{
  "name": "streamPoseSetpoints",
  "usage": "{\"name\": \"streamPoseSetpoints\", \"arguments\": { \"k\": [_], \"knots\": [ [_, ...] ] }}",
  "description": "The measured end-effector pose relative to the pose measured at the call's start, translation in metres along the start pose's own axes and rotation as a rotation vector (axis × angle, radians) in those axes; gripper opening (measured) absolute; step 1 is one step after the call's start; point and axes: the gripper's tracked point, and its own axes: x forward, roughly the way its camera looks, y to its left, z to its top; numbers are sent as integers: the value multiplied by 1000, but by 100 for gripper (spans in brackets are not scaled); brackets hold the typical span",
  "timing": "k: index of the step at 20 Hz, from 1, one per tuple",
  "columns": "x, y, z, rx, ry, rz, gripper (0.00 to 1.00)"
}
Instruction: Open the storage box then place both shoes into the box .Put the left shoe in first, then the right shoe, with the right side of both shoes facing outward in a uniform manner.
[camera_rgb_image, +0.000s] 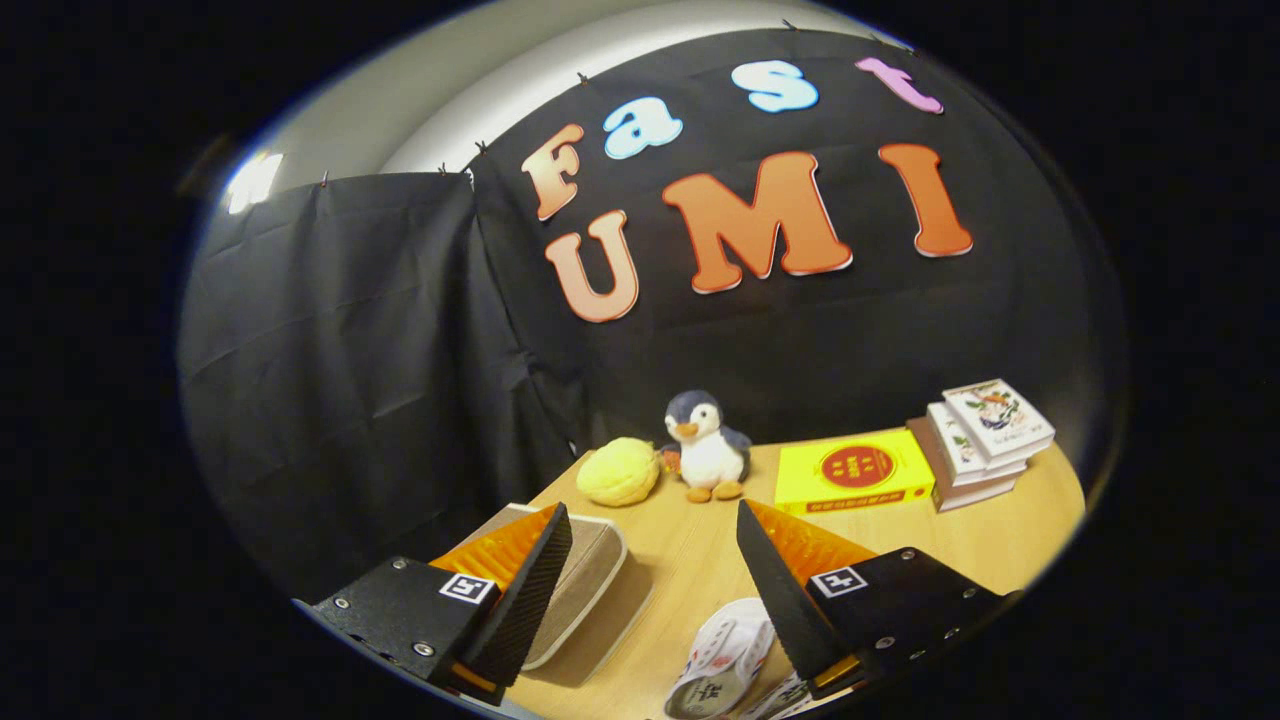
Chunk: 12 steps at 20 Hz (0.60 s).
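The claw (655, 590) hangs spread, gripping nothing, over the wooden table (690, 560). A white patterned shoe (722, 660) lies between its fingers, partly cut off; the beige fabric storage box (585, 590) sits half hidden behind the left finger.

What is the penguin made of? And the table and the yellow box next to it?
The penguin looks like soft plush: its surface is fuzzy and matte. The table looks like pale wood or a wood-look top, smooth with faint grain. The yellow box seems to be printed cardboard, with flat faces and sharp edges. The gripper is open, holding nothing.
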Motion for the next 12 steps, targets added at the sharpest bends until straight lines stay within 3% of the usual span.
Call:
{"name": "streamPoseSetpoints", "arguments": {
  "k": [12],
  "knots": [
    [20, 54, -101, 264, 377, 215, 98]
  ]
}}
